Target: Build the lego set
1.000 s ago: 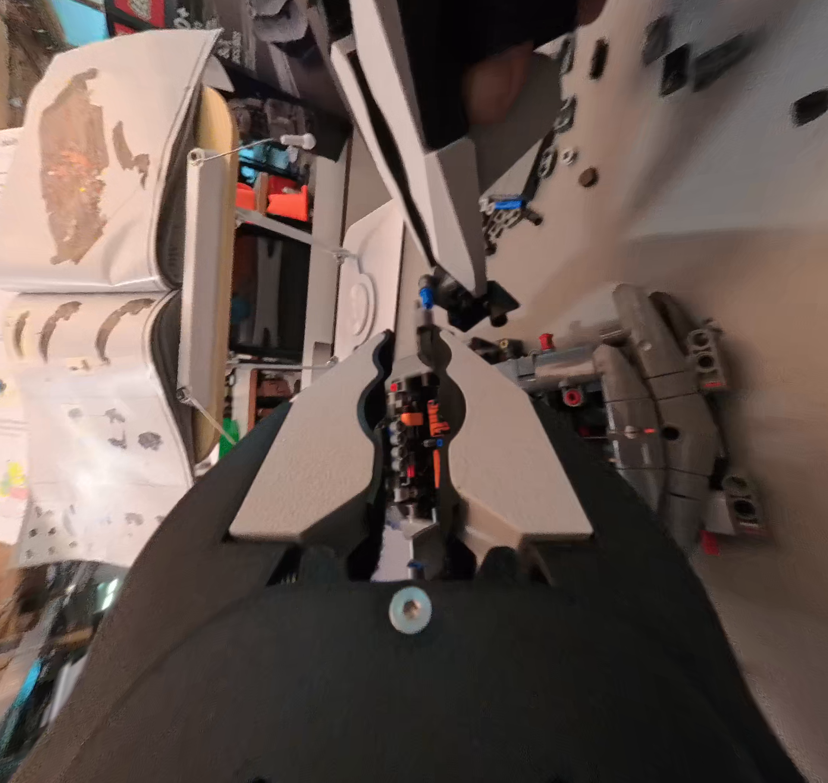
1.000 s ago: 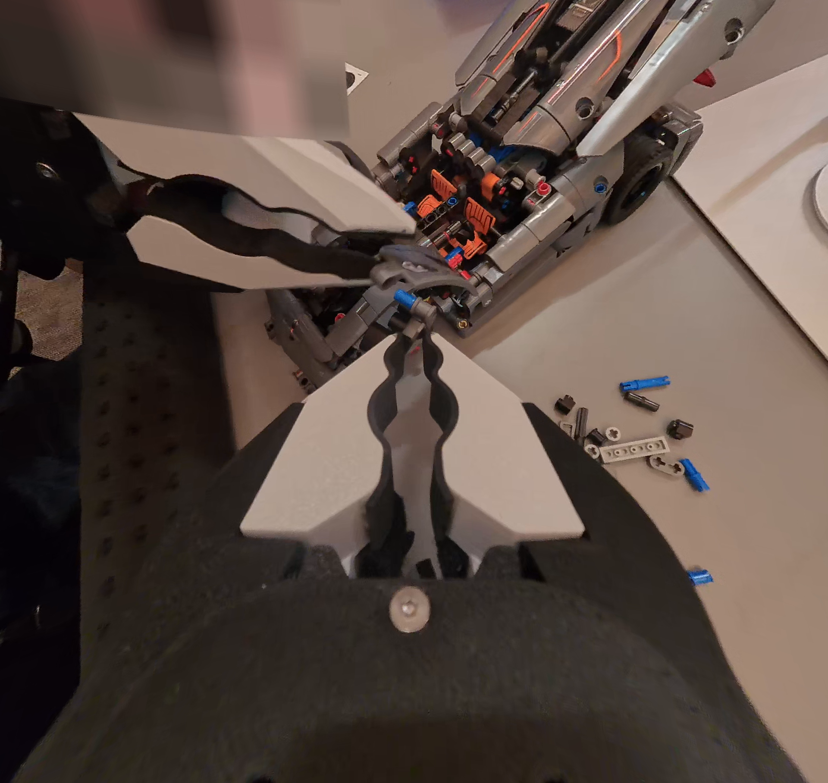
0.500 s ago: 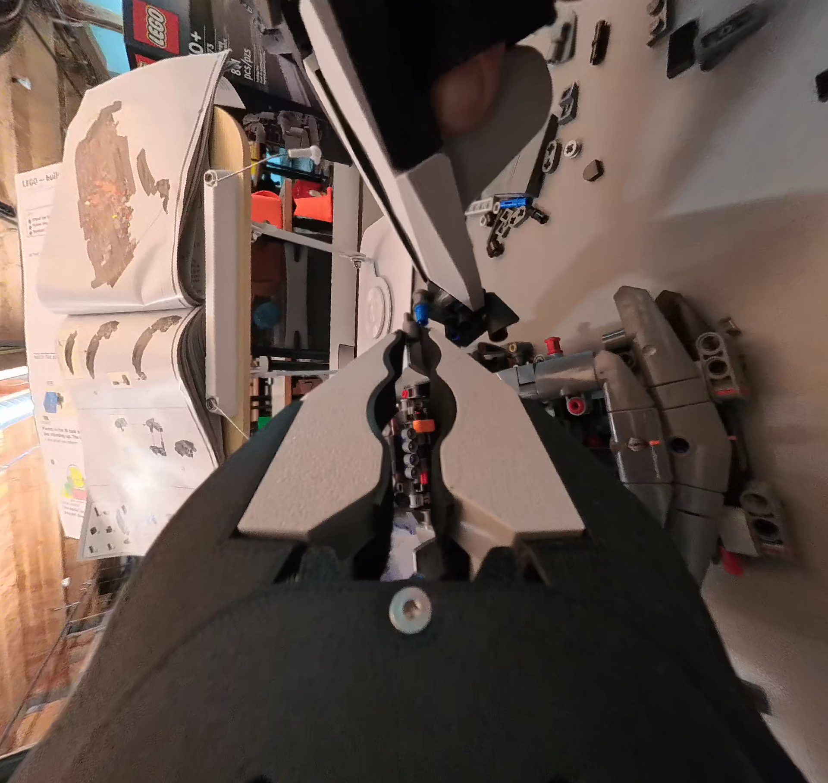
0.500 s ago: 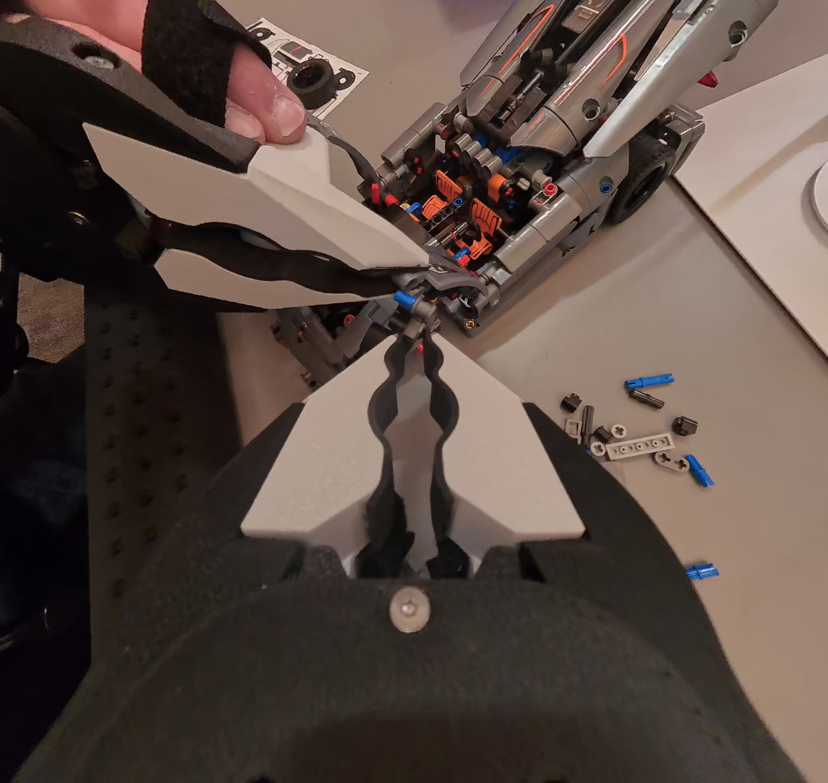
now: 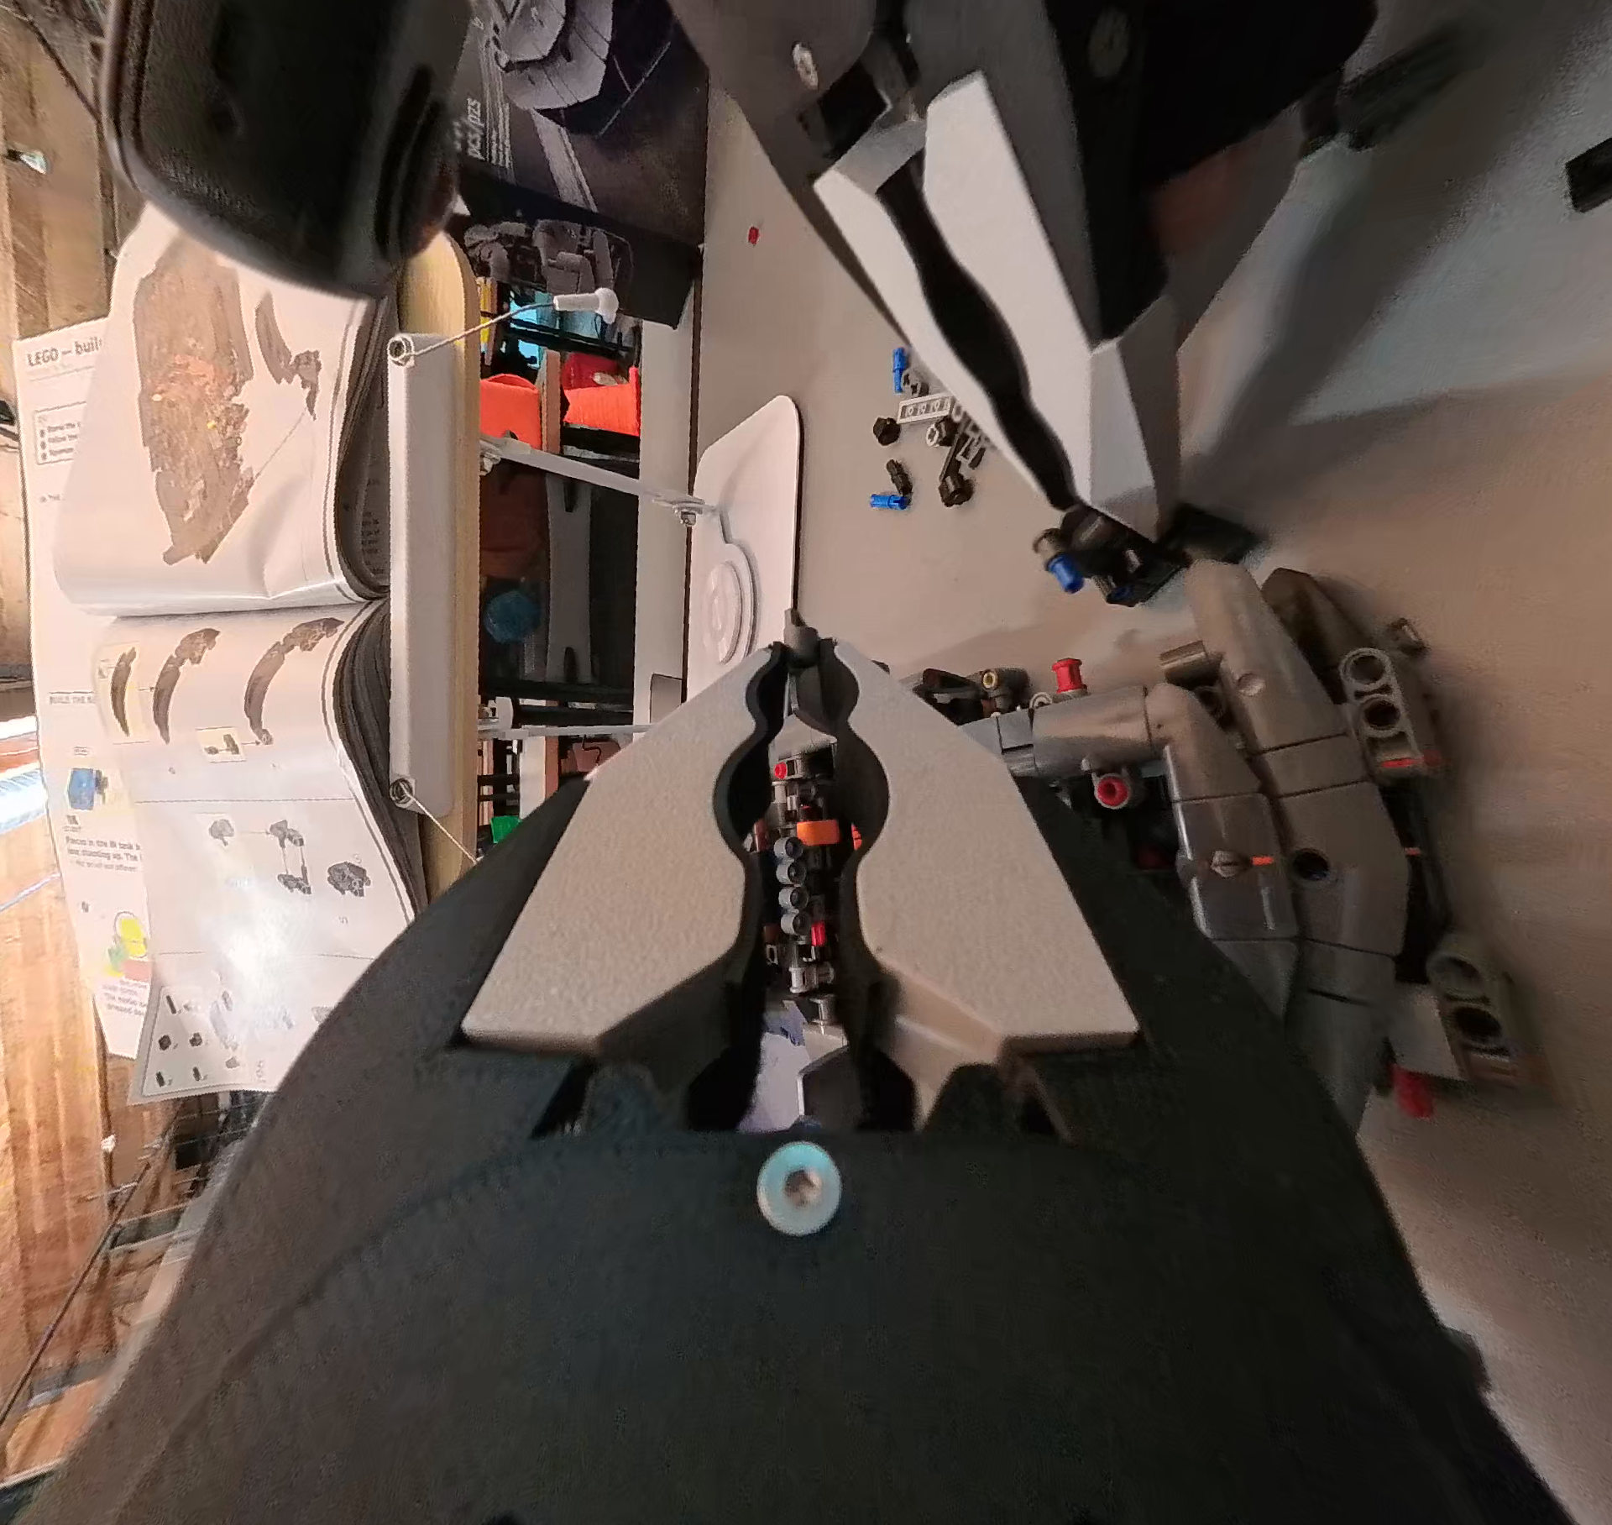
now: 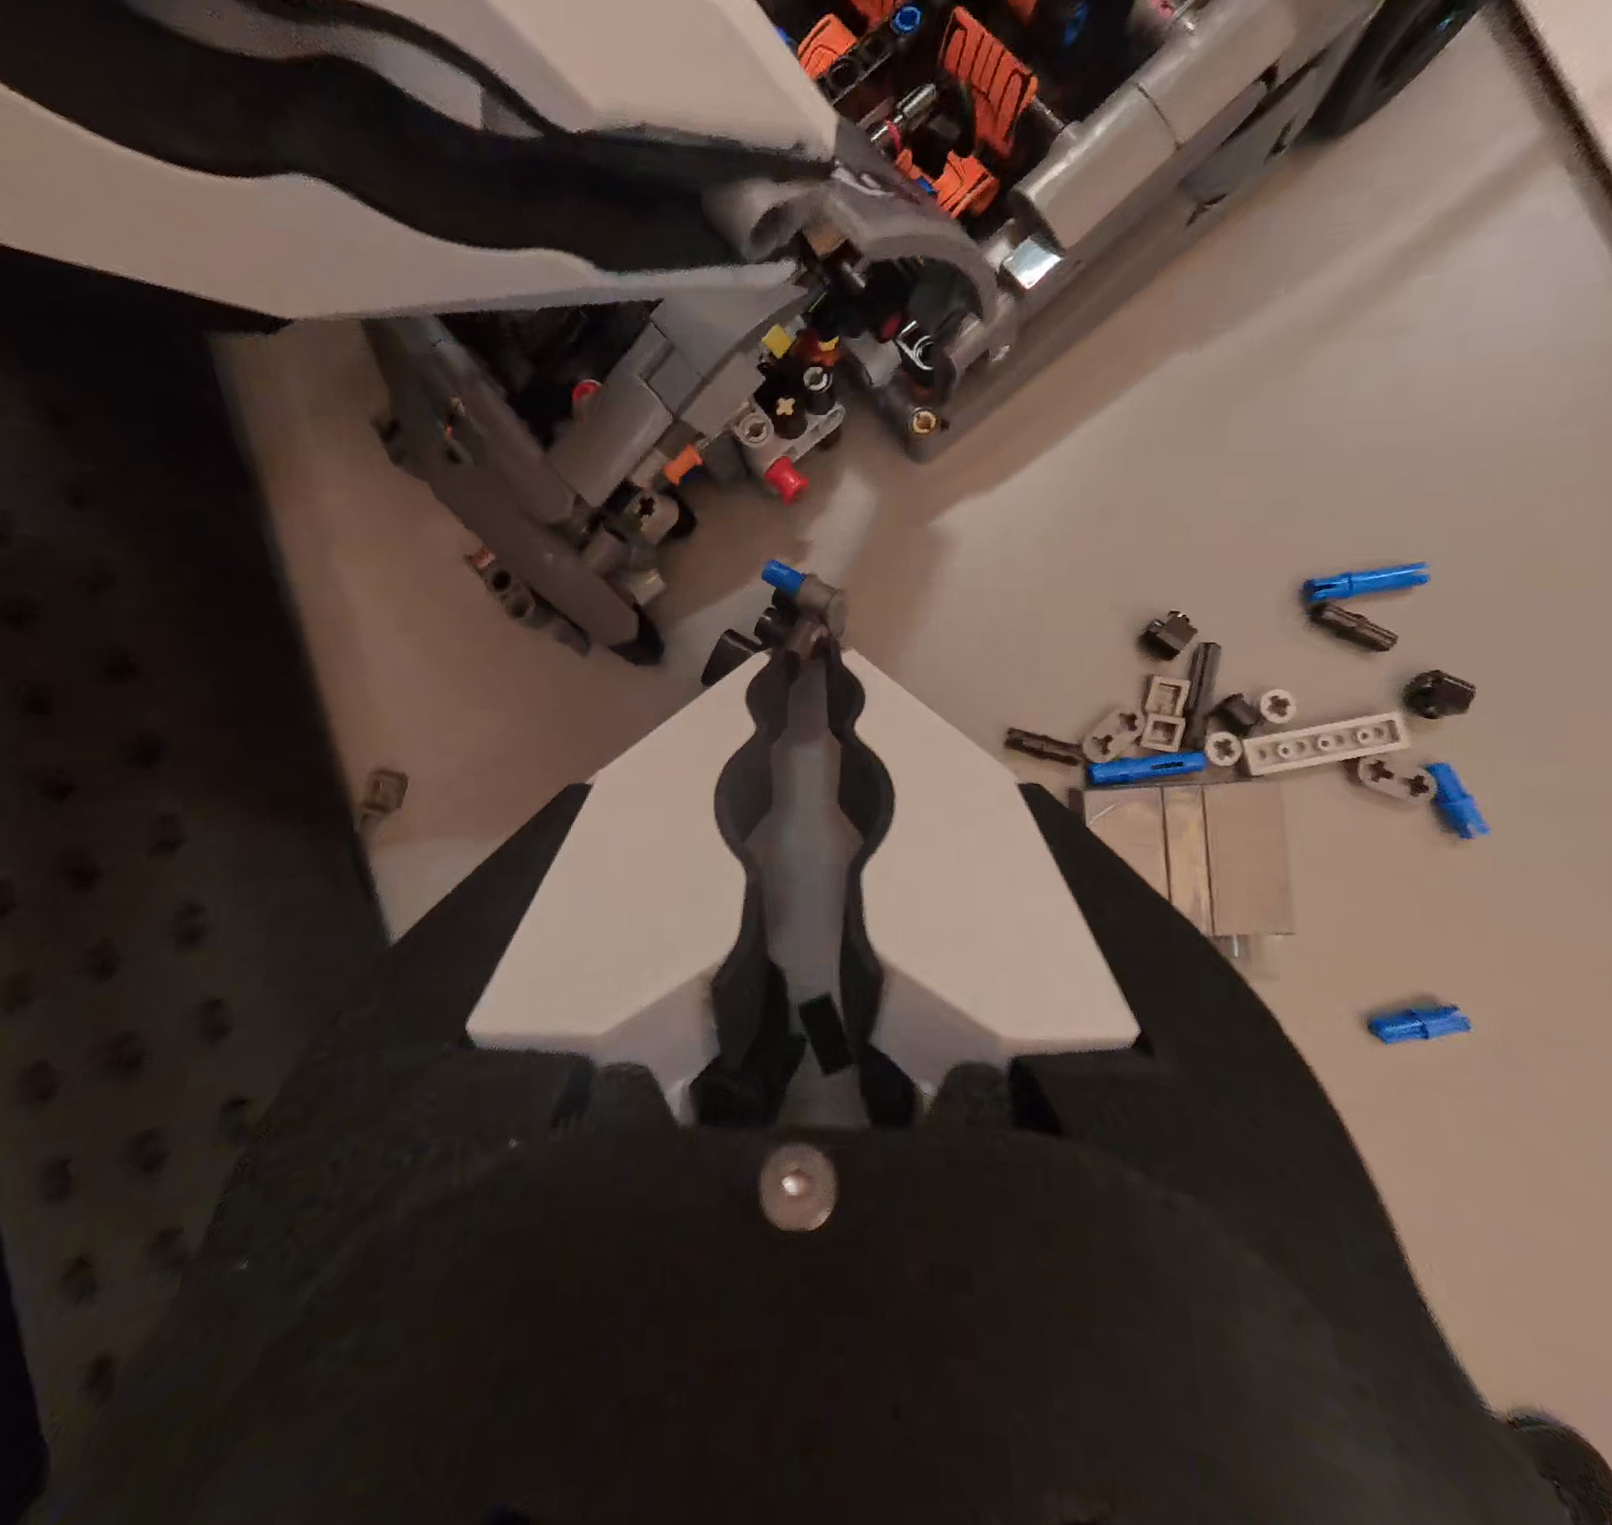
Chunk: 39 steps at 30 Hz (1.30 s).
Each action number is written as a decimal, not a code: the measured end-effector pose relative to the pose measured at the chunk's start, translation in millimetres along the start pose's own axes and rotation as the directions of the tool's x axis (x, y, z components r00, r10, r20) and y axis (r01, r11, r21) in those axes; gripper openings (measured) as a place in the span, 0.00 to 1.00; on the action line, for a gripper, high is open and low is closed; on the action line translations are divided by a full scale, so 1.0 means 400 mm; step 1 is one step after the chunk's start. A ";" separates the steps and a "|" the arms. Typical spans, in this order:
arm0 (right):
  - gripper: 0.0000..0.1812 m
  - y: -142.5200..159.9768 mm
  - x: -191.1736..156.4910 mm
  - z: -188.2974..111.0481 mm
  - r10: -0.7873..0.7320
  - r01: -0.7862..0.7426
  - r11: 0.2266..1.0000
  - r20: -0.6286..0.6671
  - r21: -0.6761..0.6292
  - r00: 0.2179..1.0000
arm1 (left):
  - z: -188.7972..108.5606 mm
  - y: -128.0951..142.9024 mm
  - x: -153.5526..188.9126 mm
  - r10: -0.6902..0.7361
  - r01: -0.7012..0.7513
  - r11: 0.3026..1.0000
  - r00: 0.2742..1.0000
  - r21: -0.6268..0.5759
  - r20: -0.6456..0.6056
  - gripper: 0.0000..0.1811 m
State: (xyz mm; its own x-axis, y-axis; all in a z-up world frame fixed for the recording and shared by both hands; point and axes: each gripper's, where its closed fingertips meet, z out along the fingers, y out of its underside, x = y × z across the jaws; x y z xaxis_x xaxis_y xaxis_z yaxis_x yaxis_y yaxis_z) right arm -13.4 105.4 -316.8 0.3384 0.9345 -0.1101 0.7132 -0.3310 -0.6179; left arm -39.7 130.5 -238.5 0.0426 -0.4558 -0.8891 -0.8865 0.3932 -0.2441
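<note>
grey plastic is what both of our grippers hold at this moment. our left gripper (image 5: 801, 654) has its jaws nearly closed, with only a thin gap, and at the very tips they pinch a curved grey arch piece (image 6: 881, 231) that belongs to the lego car (image 6: 1134, 131). in the right wrist view this gripper comes in from the upper left and the arch sits at the near end of the car, touching it.

our right gripper (image 6: 807, 654) also has narrow jaws. they clamp a small grey connector with a blue pin (image 6: 807, 597) and a black part on its side. this small assembly is in the air, near the car but apart from it, above the pale table (image 6: 1134, 471).

loose small parts (image 6: 1265, 724) lie on the table to the right: blue pins, black pins, a light grey plate with holes. a shiny foil-like sheet (image 6: 1212, 855) is just below them, partly hidden behind our right gripper.

in the left wrist view the scene is turned on its side. an open instruction booklet (image 5: 218, 611) stands on a holder at the left, and the dark product box (image 5: 593, 113) behind it is half covered by a blurred black object. the car is cut off at the right side and partly hidden by the gripper body.
</note>
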 end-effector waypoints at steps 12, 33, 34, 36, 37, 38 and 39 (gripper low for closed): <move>0.03 -0.029 0.005 -0.011 0.016 -0.019 0.997 0.035 0.069 0.999 | -0.003 0.003 -0.001 -0.010 0.010 1.000 1.000 0.003 -0.009 0.02; 0.02 -0.139 0.073 -0.129 0.137 -0.112 0.946 -0.063 0.303 0.989 | 0.052 -0.010 -0.020 0.023 -0.021 0.993 0.999 -0.113 0.024 0.02; 0.02 -0.141 0.079 -0.130 0.146 -0.119 0.944 -0.067 0.306 0.987 | 0.059 -0.014 -0.020 0.019 -0.017 0.993 1.000 -0.114 0.017 0.02; 0.02 -0.143 0.095 -0.131 0.165 -0.132 0.941 -0.081 0.312 0.983 | 0.072 -0.017 -0.024 0.029 -0.025 0.991 0.999 -0.131 0.025 0.02; 0.02 -0.143 0.101 -0.131 0.172 -0.138 0.940 -0.085 0.313 0.981 | 0.077 -0.018 -0.025 0.034 -0.029 0.990 0.999 -0.140 0.028 0.02; 0.02 -0.142 0.107 -0.131 0.178 -0.141 0.939 -0.092 0.313 0.980 | 0.081 -0.020 -0.025 0.033 -0.029 0.989 0.999 -0.147 0.029 0.02; 0.02 -0.141 0.110 -0.129 0.182 -0.145 0.939 -0.093 0.313 0.979 | 0.085 -0.020 -0.028 0.031 -0.025 0.988 0.999 -0.155 0.035 0.02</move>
State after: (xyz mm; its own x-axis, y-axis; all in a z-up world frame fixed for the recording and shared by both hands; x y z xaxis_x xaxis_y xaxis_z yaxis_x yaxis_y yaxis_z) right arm -7.0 158.6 -246.5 0.5181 0.8424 -0.1483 0.4283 -0.4055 -0.8075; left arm -17.4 159.8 -239.8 0.0315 -0.4153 -0.9092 -0.9480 0.2757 -0.1588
